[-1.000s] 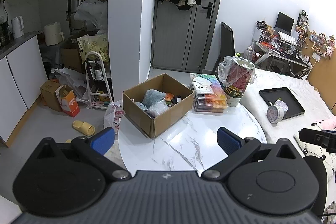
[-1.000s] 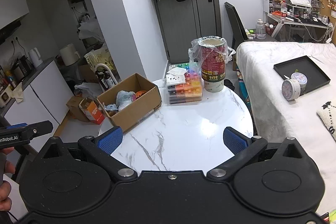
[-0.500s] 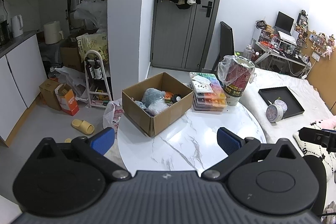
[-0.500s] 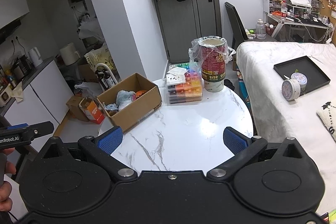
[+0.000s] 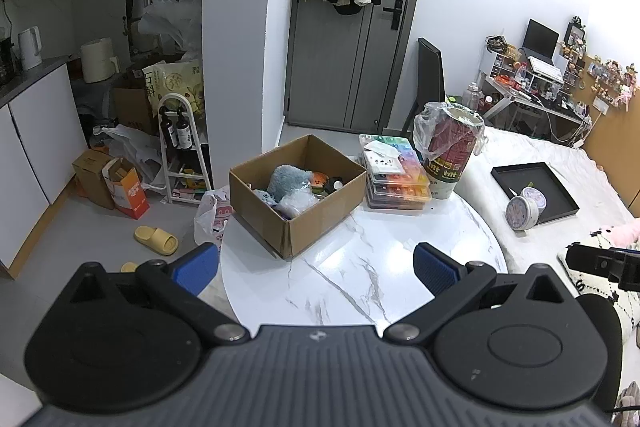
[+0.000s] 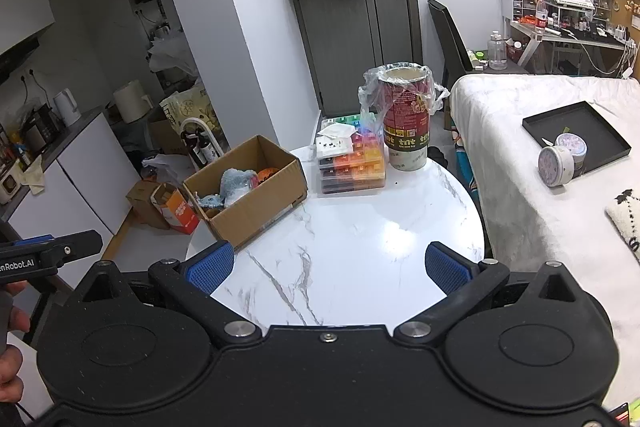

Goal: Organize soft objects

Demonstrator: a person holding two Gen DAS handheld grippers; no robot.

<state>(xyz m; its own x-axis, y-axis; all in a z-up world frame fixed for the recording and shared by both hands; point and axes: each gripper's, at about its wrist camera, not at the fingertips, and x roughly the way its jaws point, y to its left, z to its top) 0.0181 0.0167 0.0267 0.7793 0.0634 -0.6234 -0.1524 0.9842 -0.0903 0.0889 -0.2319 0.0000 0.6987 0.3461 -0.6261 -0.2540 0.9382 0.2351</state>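
Fingers (image 5: 196,268) of left gripper (image 5: 316,267) and right gripper (image 6: 327,264) spread wide, empty, above near edge of marble tabletop (image 5: 360,267). Farther left, cardboard box (image 5: 296,193) with soft toys (image 5: 286,181) inside. Beyond, at far right, stacked colourful cases (image 5: 396,177) beside bag-lined cup (image 5: 450,151).

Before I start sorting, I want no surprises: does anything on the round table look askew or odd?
The cardboard box of soft toys sits askew, one corner overhanging the table edge. The tall cup has a loose plastic bag draped over it. Nothing spilled.
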